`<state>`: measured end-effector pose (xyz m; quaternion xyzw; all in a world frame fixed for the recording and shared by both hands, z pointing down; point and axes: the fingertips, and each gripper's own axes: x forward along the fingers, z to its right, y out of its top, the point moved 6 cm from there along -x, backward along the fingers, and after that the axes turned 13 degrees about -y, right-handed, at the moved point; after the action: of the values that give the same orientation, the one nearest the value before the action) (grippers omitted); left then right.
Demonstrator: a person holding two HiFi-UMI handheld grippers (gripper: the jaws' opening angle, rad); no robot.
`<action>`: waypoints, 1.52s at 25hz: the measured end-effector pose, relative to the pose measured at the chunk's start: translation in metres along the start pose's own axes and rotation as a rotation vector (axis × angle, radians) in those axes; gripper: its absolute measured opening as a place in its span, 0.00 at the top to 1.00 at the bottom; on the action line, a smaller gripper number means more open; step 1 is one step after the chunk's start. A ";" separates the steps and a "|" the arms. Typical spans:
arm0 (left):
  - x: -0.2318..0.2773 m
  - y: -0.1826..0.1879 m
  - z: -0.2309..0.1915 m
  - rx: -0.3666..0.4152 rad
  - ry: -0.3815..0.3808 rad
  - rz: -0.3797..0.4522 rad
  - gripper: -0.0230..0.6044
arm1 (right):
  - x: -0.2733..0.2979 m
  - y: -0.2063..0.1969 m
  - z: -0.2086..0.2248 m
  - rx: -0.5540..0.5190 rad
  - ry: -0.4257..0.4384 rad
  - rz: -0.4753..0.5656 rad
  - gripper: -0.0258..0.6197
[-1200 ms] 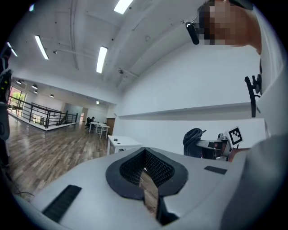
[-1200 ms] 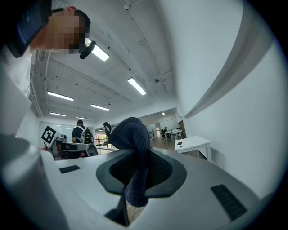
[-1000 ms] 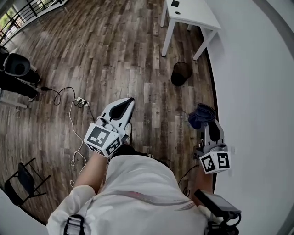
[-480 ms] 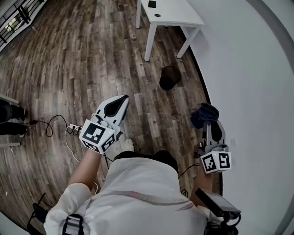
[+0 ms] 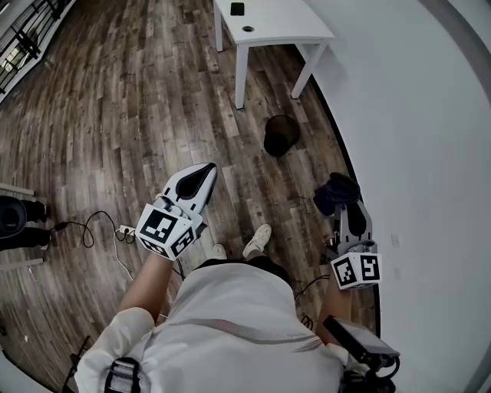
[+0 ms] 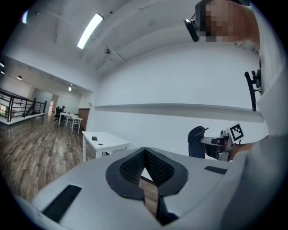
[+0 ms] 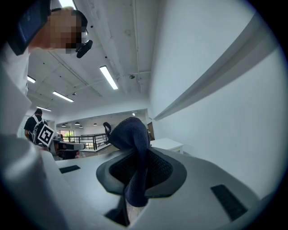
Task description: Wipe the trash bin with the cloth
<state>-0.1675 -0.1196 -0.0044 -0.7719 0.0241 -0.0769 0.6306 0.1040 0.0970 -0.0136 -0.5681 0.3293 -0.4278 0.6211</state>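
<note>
L gripper [image 5: 205, 170] fingers together, empty; R gripper [image 5: 344, 204] fingers pinch cloth [image 5: 334, 191].

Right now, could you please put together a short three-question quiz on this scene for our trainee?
1. True or false: the right gripper is shut on the dark cloth.
2. Where does the trash bin stand? A: on the floor near the white table; B: on top of that table; C: on a shelf.
3. Fill the gap: the jaws of the left gripper are ____, with nothing between them.

Key: 1 true; 2 A; 3 together.
</note>
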 end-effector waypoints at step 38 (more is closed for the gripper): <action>0.283 -0.535 -0.277 0.138 -0.172 -0.011 0.95 | 0.300 -0.598 0.174 -0.041 -0.003 -0.030 0.87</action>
<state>0.0383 -0.3174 0.5966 -0.7304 -0.0395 -0.0152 0.6817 0.2908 -0.0943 0.6238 -0.5862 0.3284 -0.4296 0.6033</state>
